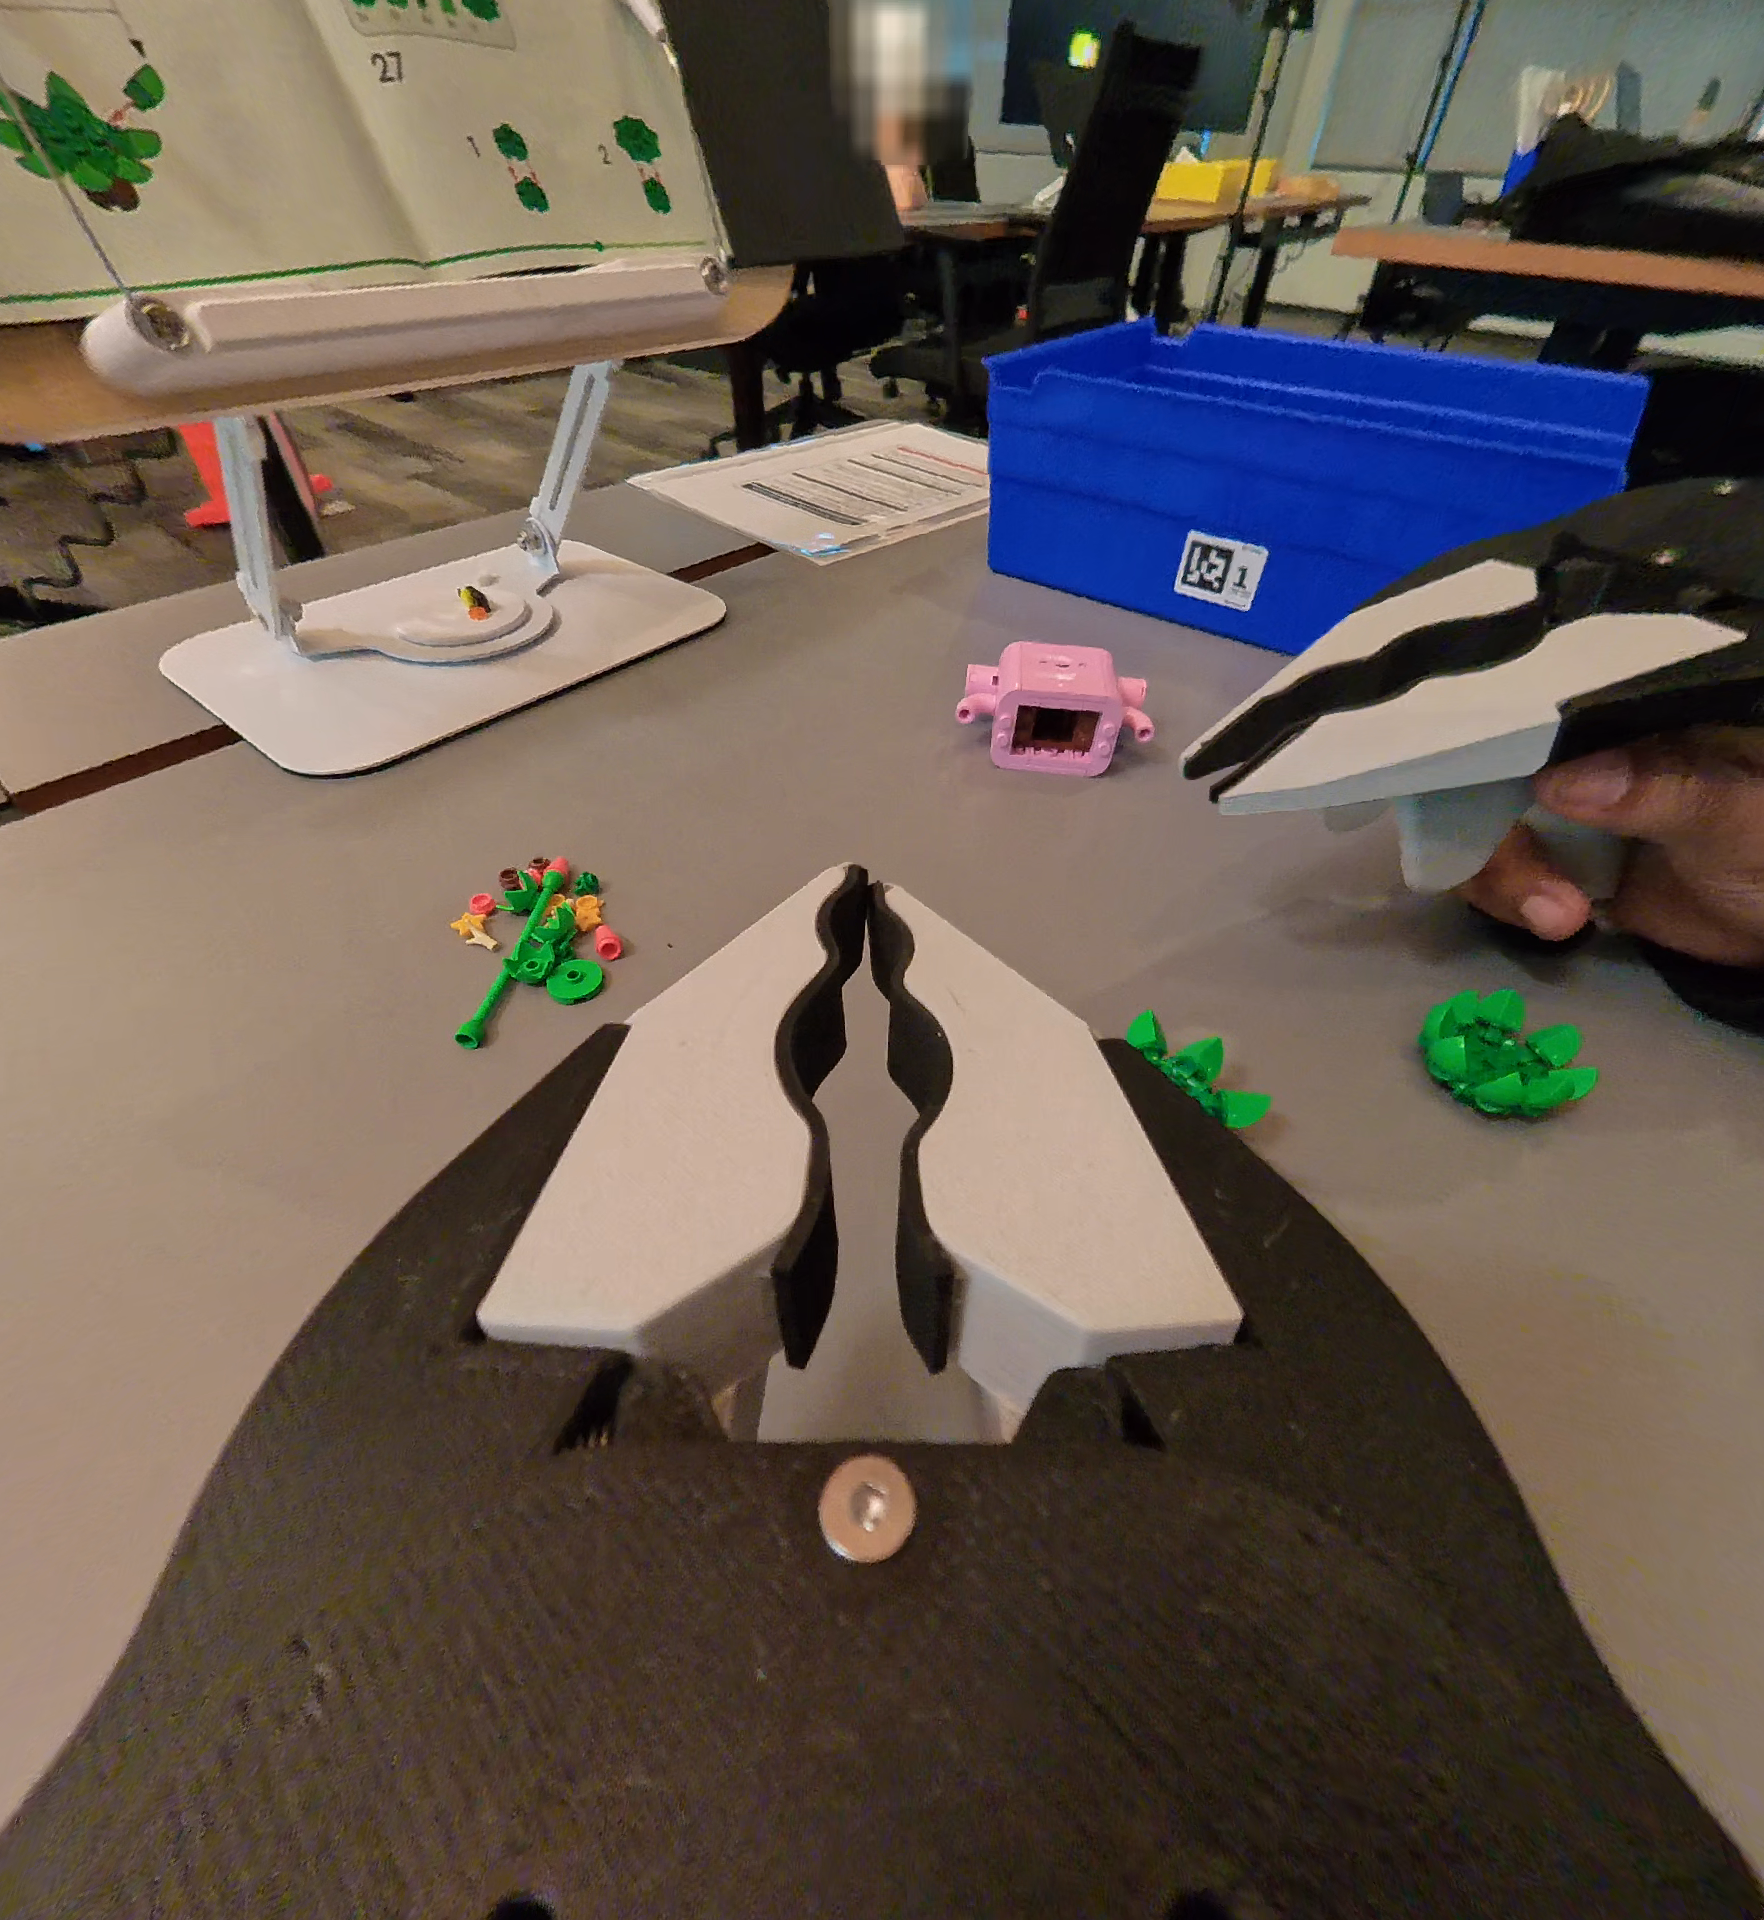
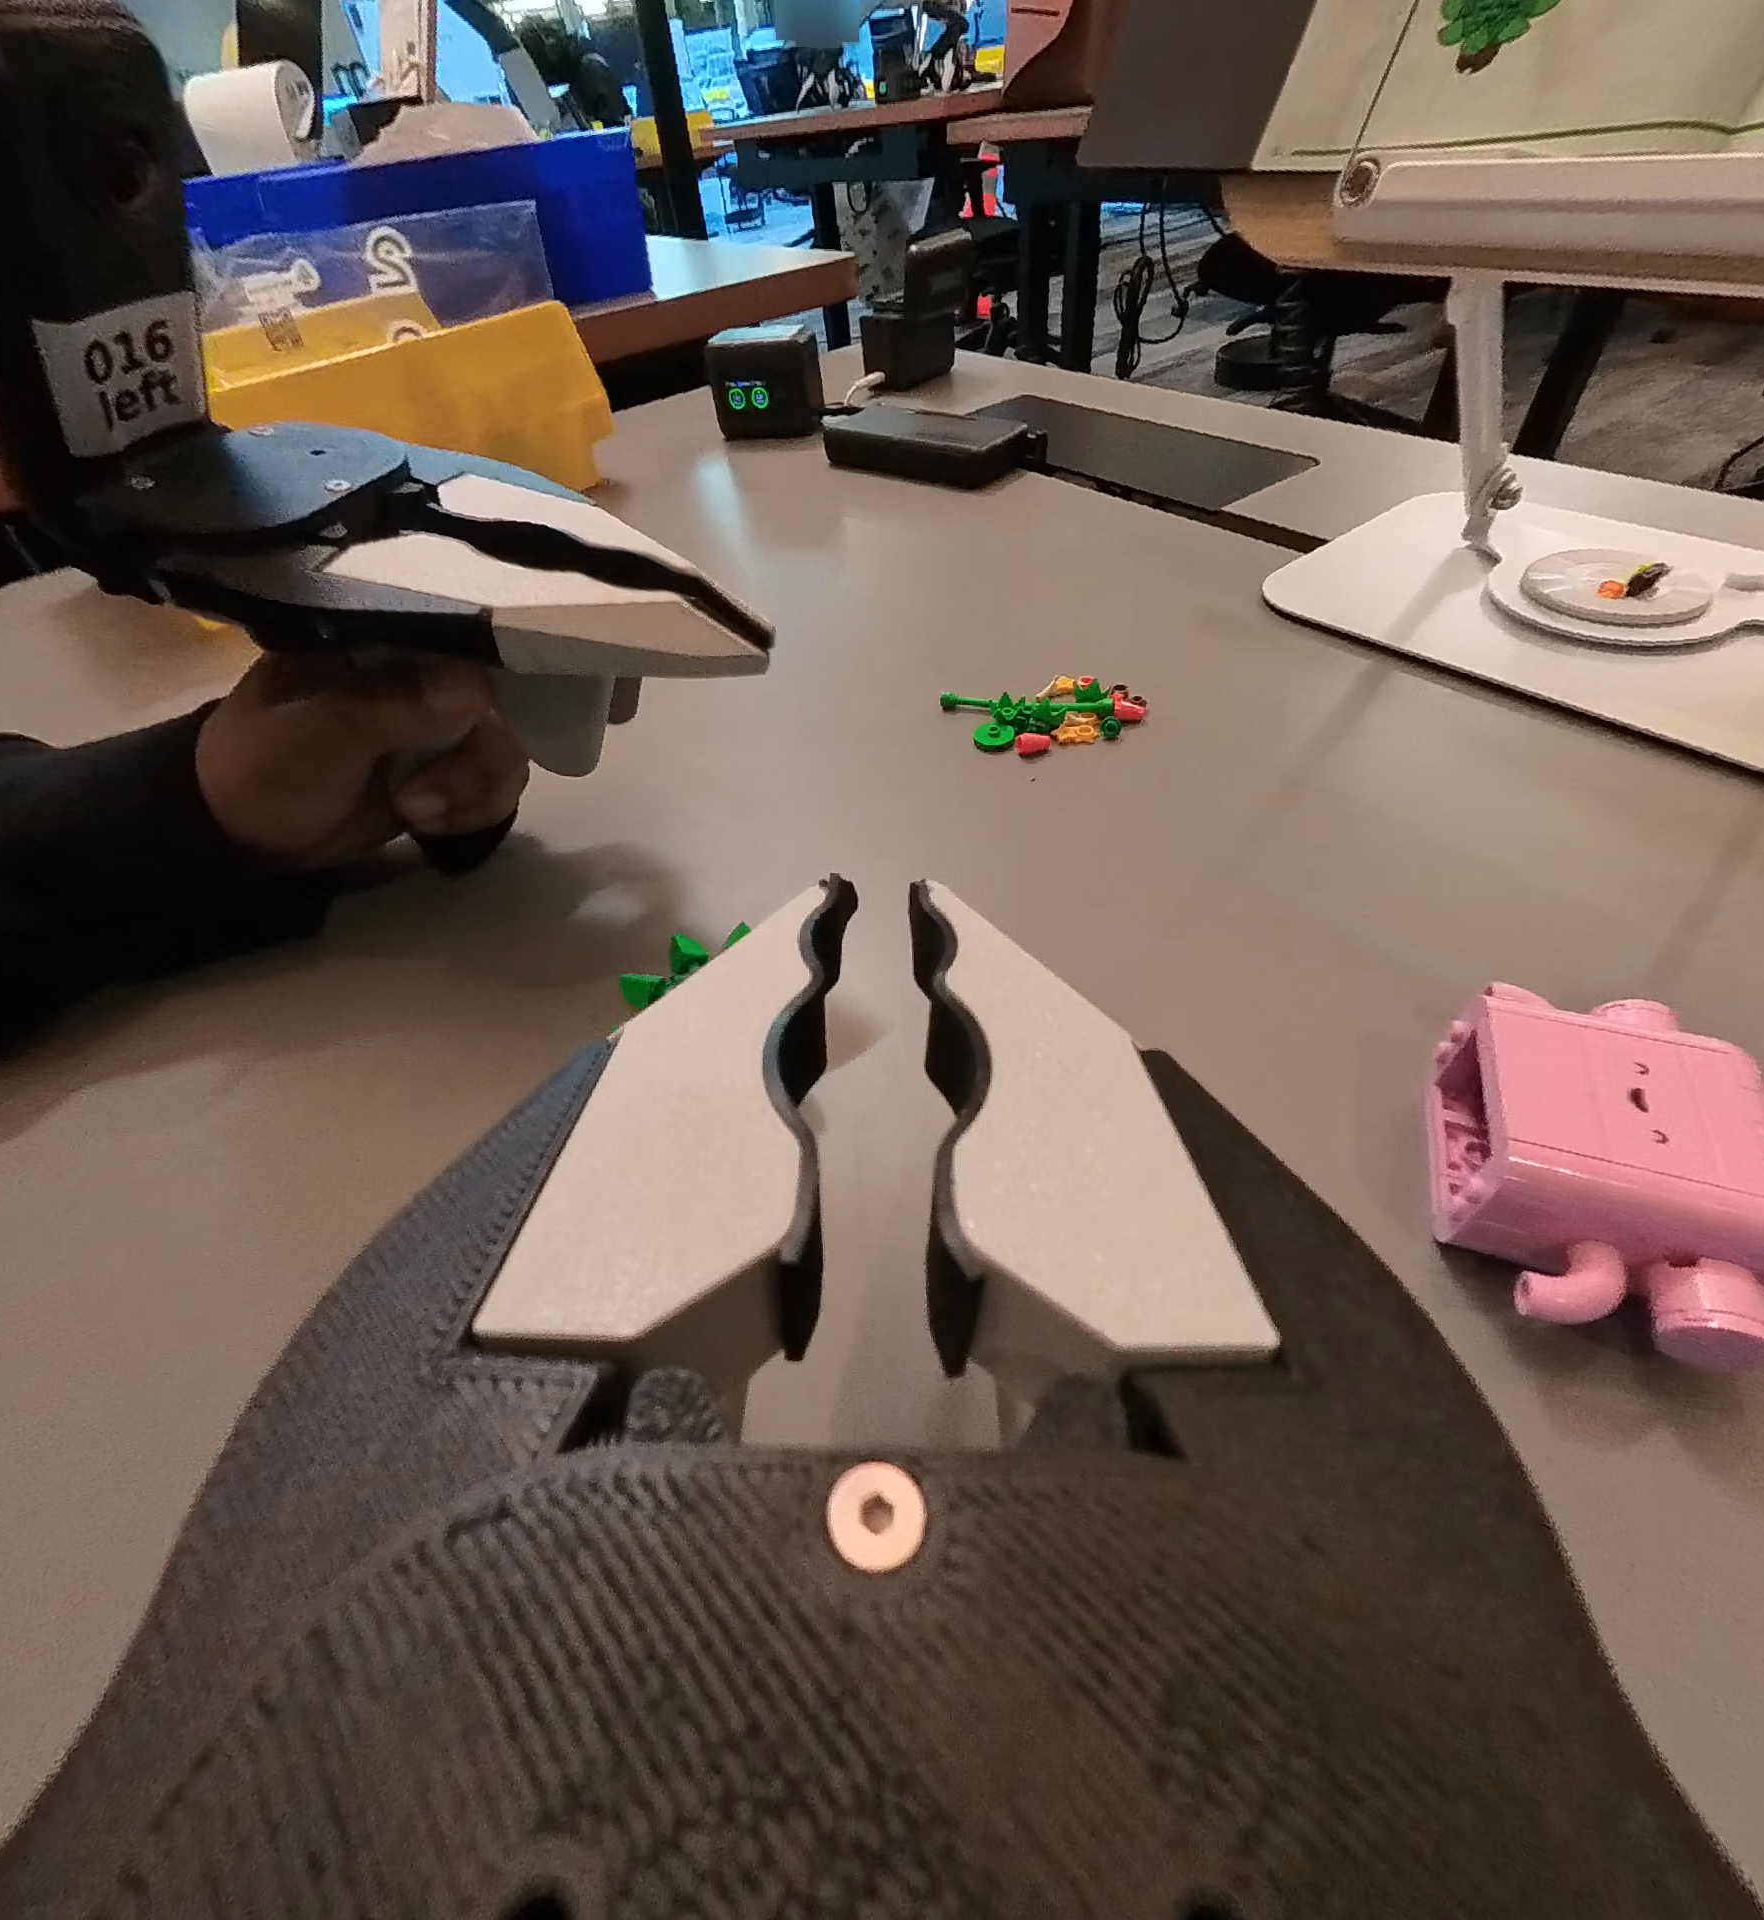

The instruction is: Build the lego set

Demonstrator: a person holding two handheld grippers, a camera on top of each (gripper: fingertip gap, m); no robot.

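The left gripper (image 1: 867, 883) hovers empty, tips pressed together, above the table (image 1: 234, 1195). The right gripper (image 2: 880, 896) is slightly spread, holding nothing. Loose lego pieces (image 1: 540, 935) lie ahead-left of the left gripper, green leaf clusters (image 1: 1506, 1055) to its right, and the pink block (image 2: 1616, 1153) right of the right gripper.

A pink lego box (image 1: 1054, 710) lies on its side, far right; small loose pieces (image 1: 537, 930) left; green leaf clusters (image 1: 1503, 1052) near right.
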